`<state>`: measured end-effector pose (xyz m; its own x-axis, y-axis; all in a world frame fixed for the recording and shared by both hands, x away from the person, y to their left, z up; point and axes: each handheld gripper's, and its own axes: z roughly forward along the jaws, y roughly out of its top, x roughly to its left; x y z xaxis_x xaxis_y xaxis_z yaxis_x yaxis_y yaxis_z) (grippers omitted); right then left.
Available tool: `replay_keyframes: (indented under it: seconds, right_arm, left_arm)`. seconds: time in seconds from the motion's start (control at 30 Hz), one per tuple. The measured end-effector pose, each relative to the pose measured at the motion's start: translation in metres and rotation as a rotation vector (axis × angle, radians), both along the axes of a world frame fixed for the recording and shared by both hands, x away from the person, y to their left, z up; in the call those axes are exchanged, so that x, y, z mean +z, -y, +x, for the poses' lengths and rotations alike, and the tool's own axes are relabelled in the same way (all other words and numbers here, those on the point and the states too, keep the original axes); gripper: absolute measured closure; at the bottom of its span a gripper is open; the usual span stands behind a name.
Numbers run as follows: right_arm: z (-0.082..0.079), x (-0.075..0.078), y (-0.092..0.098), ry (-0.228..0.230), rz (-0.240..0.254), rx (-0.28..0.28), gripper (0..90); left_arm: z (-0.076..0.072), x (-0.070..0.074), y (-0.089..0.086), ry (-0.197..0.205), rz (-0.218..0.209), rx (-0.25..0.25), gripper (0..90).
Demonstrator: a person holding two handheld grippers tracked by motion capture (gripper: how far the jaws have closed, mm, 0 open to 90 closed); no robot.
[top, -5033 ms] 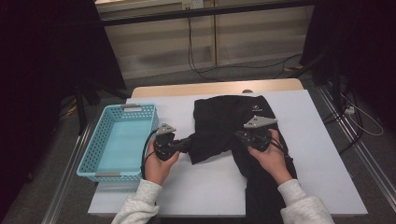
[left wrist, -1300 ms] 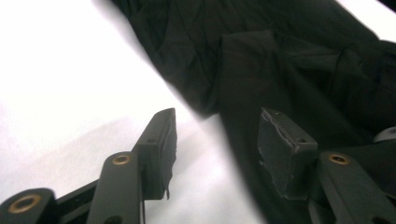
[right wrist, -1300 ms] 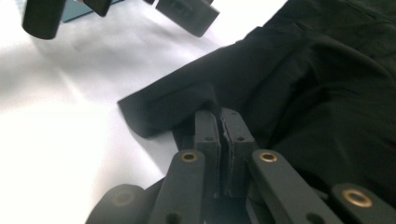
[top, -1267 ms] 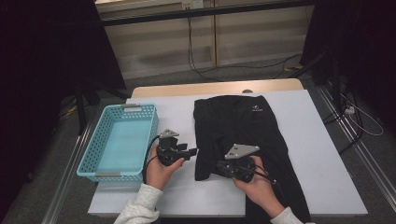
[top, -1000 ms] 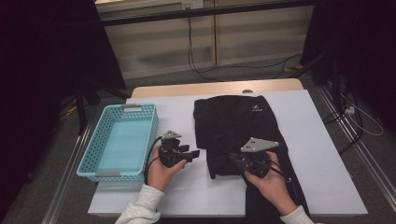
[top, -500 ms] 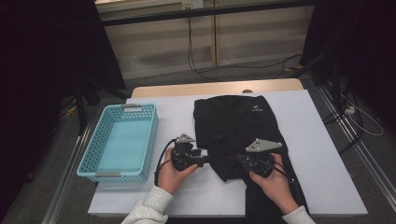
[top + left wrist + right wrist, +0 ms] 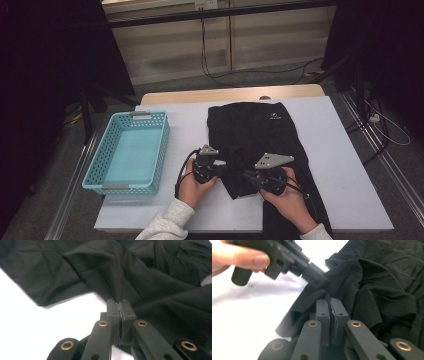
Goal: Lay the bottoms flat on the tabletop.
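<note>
**Both grippers pinch the black garment**

The garment lies on the right half of the white worktop, its near end hanging over the near edge. The left gripper has just closed on a fold at the cloth's left edge. The right gripper is clamped on bunched cloth just beside it, though the dark fabric blurs the exact fold. A blue basket sits left.

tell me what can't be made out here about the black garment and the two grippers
- Black garment, high view: its near end runs off the bottom edge, so its full length is cut off.
- Garment logo, high view: too small to read.
- Left gripper, left gripper view: how much cloth the shut jaws pinch is hidden.
- Right gripper, right gripper view: folds hide its tips.
</note>
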<state>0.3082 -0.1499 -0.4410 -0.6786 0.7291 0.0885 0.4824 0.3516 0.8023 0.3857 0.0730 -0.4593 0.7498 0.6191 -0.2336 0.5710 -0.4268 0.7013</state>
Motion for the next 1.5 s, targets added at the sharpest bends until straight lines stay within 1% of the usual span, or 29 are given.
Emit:
replay_keyframes:
  seconds: [0.03, 0.07, 0.13, 0.23, 0.27, 0.33, 0.37, 0.4, 0.43, 0.47, 0.5, 0.53, 0.6, 0.67, 0.7, 0.73, 0.8, 0.97, 1.03, 1.07, 1.1, 1.13, 1.2, 1.23, 1.27, 1.37, 1.4, 1.43, 1.5]
  right_arm:
    - [0.000, 0.001, -0.001, 0.001, 0.007, 0.005, 86.4]
    - [-0.001, 0.002, -0.002, 0.000, 0.013, 0.011, 86.5]
    - [-0.001, 0.003, -0.003, 0.002, 0.033, 0.024, 86.6]
    - [-0.003, 0.007, -0.008, 0.011, 0.042, 0.041, 86.6]
    - [-0.003, 0.008, -0.009, 0.016, 0.047, 0.045, 86.7]
    - [-0.003, 0.011, -0.010, 0.015, 0.085, 0.049, 86.8]
    - [-0.003, 0.015, -0.009, 0.035, 0.093, 0.037, 87.0]
    - [-0.003, 0.017, -0.008, 0.043, 0.089, 0.027, 87.0]
    - [-0.001, 0.019, -0.004, 0.049, 0.078, 0.014, 87.0]
    - [0.001, 0.020, 0.000, 0.045, 0.086, -0.008, 87.2]
    - [0.003, 0.019, 0.005, 0.036, 0.095, -0.027, 87.2]
    - [0.005, 0.017, 0.011, 0.027, 0.099, -0.046, 87.2]
    - [0.009, 0.007, 0.019, -0.004, 0.117, -0.078, 87.3]
    - [0.012, -0.003, 0.023, -0.025, 0.086, -0.096, 87.2]
    - [0.013, -0.007, 0.024, -0.030, 0.060, -0.104, 87.2]
    - [0.014, -0.010, 0.025, -0.040, 0.045, -0.115, 87.1]
    - [0.015, -0.013, 0.026, -0.054, 0.043, -0.115, 87.1]
    - [0.012, -0.015, 0.019, -0.066, 0.015, -0.066, 87.0]
    - [0.010, -0.017, 0.012, -0.062, -0.010, -0.046, 86.9]
    - [0.009, -0.018, 0.010, -0.063, -0.027, -0.037, 86.9]
    - [0.009, -0.019, 0.008, -0.070, -0.030, -0.027, 86.9]
    - [0.008, -0.020, 0.006, -0.077, -0.029, -0.017, 86.9]
    - [0.006, -0.020, 0.003, -0.091, -0.023, 0.005, 86.9]
    - [0.005, -0.019, 0.002, -0.085, -0.024, 0.013, 86.9]
    - [0.003, -0.016, -0.001, -0.077, -0.032, 0.023, 86.9]
    - [-0.002, -0.008, -0.009, -0.071, -0.007, 0.071, 87.0]
    - [-0.004, -0.006, -0.012, -0.068, -0.012, 0.087, 87.1]
    - [-0.007, -0.004, -0.015, -0.067, -0.021, 0.107, 87.0]
    - [-0.012, -0.002, -0.018, -0.060, -0.026, 0.128, 87.1]
  left_arm:
    - [0.002, 0.005, -0.005, -0.008, -0.013, 0.012, 88.5]
    - [0.004, 0.012, -0.012, -0.005, -0.028, 0.028, 88.6]
    - [0.006, 0.021, -0.023, -0.007, -0.043, 0.042, 88.7]
    - [0.009, 0.032, -0.037, -0.007, -0.061, 0.060, 88.8]
    - [0.009, 0.035, -0.040, -0.001, -0.073, 0.069, 88.7]
    - [0.008, 0.041, -0.044, 0.014, -0.097, 0.076, 88.3]
    - [0.007, 0.042, -0.044, 0.023, -0.096, 0.073, 88.0]
    - [0.007, 0.043, -0.044, 0.032, -0.089, 0.071, 87.0]
    - [0.007, 0.043, -0.043, 0.049, -0.087, 0.074, 84.6]
    - [0.007, 0.043, -0.044, 0.046, -0.088, 0.076, 80.4]
    - [0.007, 0.041, -0.044, 0.042, -0.091, 0.084, 76.6]
    - [0.007, 0.038, -0.043, 0.028, -0.098, 0.082, 72.0]
    - [0.007, 0.033, -0.040, 0.010, -0.098, 0.071, 66.9]
    - [0.005, 0.027, -0.036, -0.011, -0.099, 0.054, 62.0]
    - [0.004, 0.025, -0.034, -0.016, -0.088, 0.043, 60.6]
    - [0.002, 0.022, -0.032, -0.017, -0.075, 0.037, 58.0]
    - [0.002, 0.017, -0.029, -0.011, -0.056, 0.030, 54.5]
    - [0.006, 0.011, -0.029, -0.003, -0.048, 0.046, 51.4]
    - [0.006, 0.012, -0.030, 0.010, -0.052, 0.062, 50.0]
    - [0.007, 0.013, -0.031, 0.027, -0.052, 0.075, 48.6]
    - [0.008, 0.014, -0.033, 0.040, -0.051, 0.082, 46.7]
    - [0.009, 0.014, -0.034, 0.046, -0.060, 0.090, 44.8]
    - [0.011, 0.017, -0.038, 0.063, -0.057, 0.102, 41.6]
    - [0.012, 0.019, -0.041, 0.066, -0.058, 0.109, 41.5]
    - [0.013, 0.020, -0.042, 0.065, -0.064, 0.116, 41.5]
    - [0.014, 0.021, -0.045, 0.064, -0.055, 0.125, 41.0]
    - [0.015, 0.020, -0.045, 0.058, -0.062, 0.130, 41.0]
    - [0.015, 0.020, -0.045, 0.061, -0.059, 0.135, 41.0]
    - [0.016, 0.020, -0.046, 0.062, -0.055, 0.138, 41.0]
